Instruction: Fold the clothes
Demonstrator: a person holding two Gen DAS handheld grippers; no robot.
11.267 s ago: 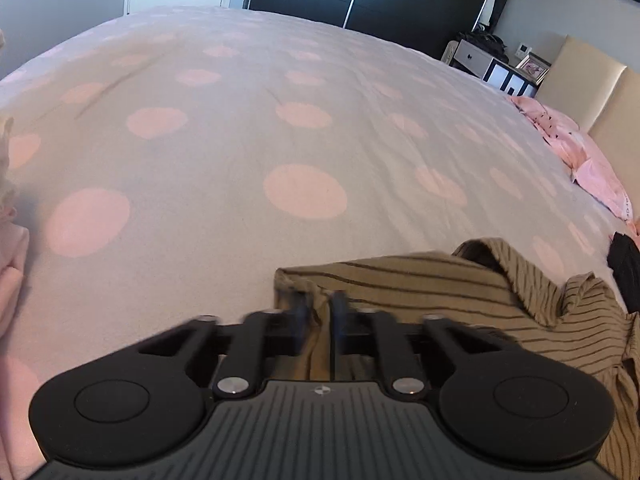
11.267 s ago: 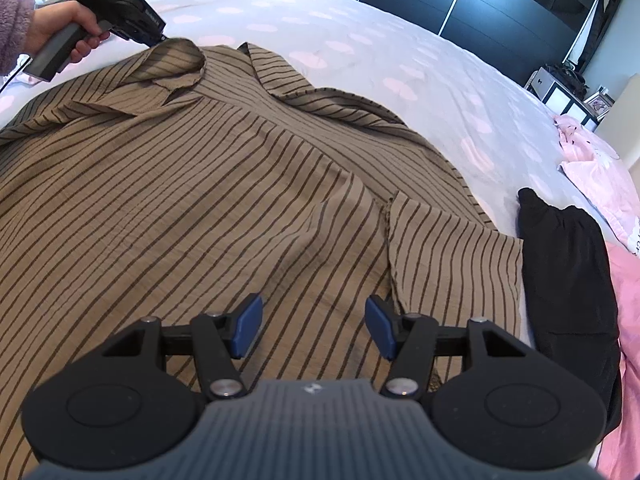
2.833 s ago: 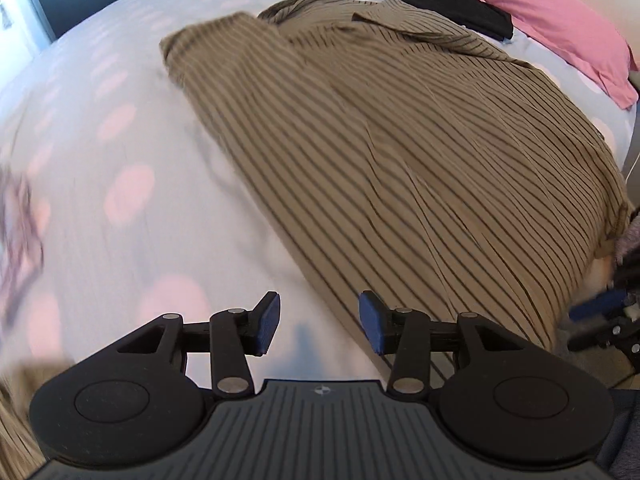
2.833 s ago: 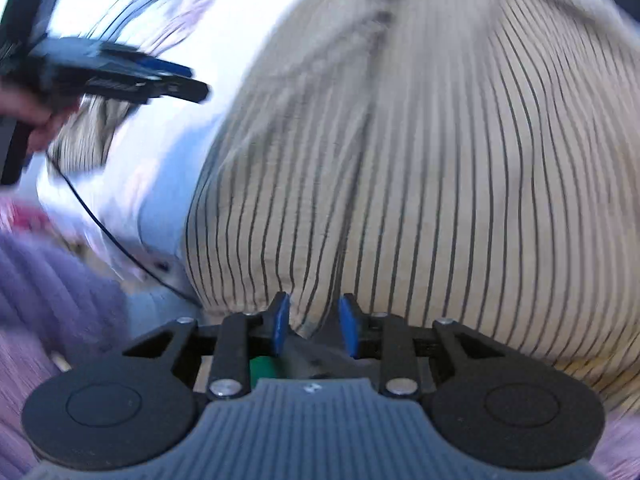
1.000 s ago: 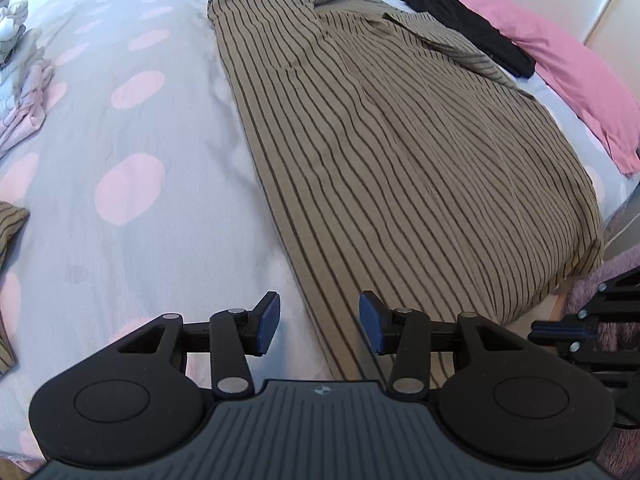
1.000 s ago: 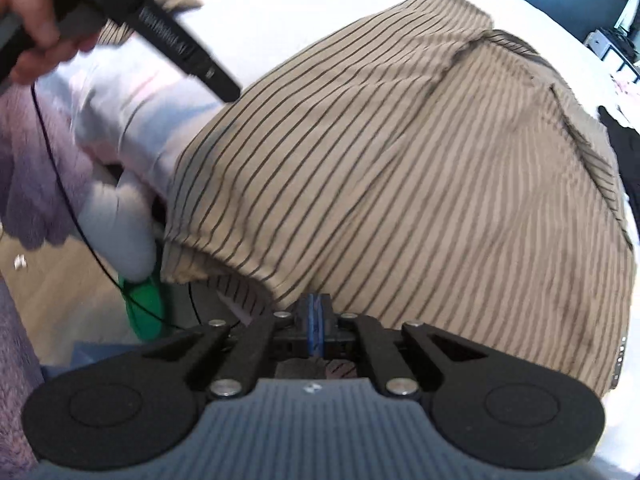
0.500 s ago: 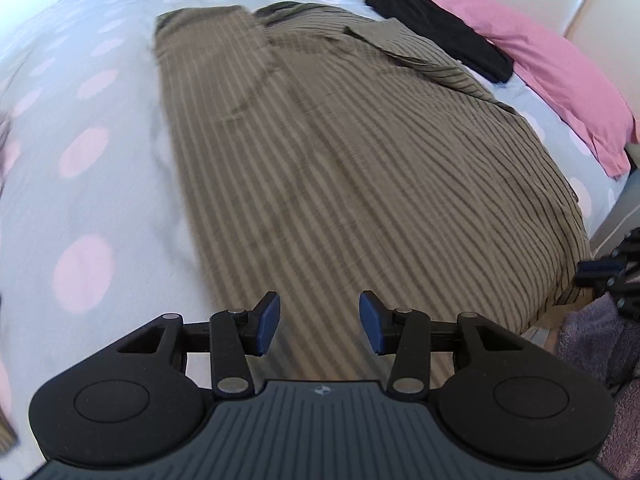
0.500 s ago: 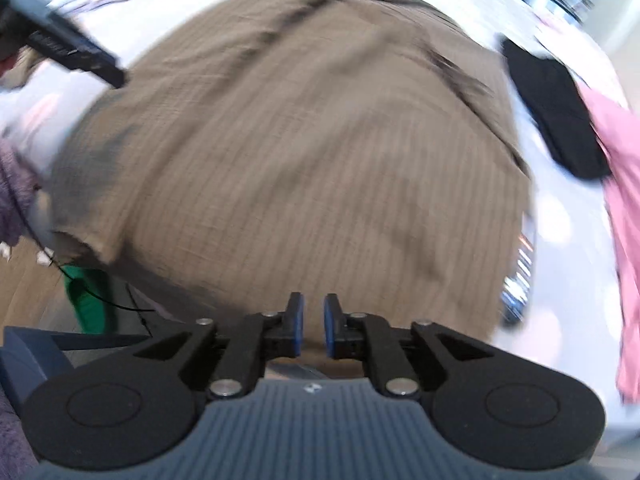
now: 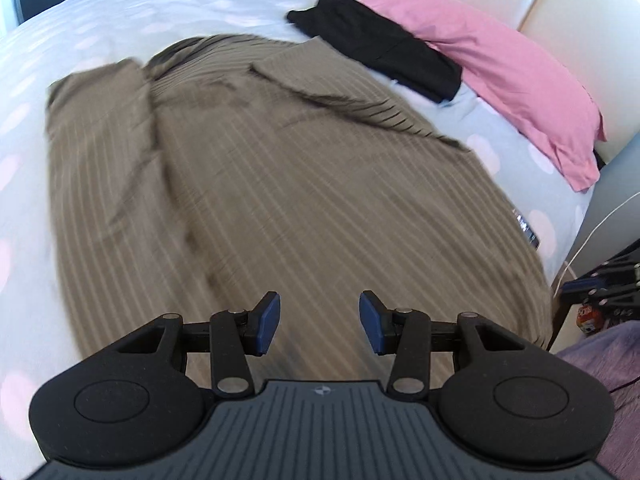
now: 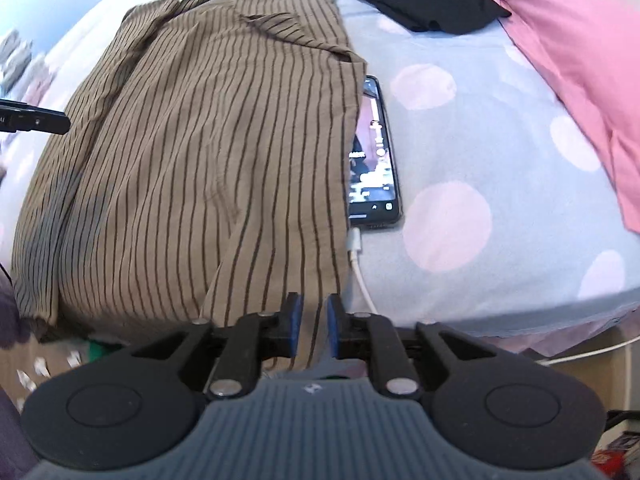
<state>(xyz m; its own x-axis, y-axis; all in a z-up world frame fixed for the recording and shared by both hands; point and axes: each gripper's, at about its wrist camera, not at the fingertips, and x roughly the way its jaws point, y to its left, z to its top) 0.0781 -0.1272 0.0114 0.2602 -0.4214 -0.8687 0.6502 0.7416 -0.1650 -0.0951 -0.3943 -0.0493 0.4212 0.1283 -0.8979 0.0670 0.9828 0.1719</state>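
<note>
At the bottom of the right wrist view, the right gripper [image 10: 311, 320] has just been parting its jaws, a narrow gap now standing over the striped shirt's [image 10: 192, 152] hem without pinching it. In the left wrist view, the left gripper [image 9: 319, 322] hangs released, empty, above the shirt, which fills mid-frame on the dotted bedspread [image 10: 472, 168]. Beyond lie a phone [image 10: 376, 160], partly under the shirt's edge, then a black garment [image 9: 380, 44] and pink pillow [image 9: 520, 80] at upper right.

A: The striped shirt [image 9: 280, 184] is smeared by motion in the left wrist view, so its stripes run together, and the phone [image 10: 374, 152] lies partly under the shirt's edge.

B: The phone's screen text is too small to read. The charging cable [image 10: 362, 276] slips behind the right gripper [image 10: 313, 326], and the pink pillow [image 10: 568, 40] is cut off by the frame's right edge.

A: The left gripper [image 10: 34, 122] shows only as a dark tip at the left border.
</note>
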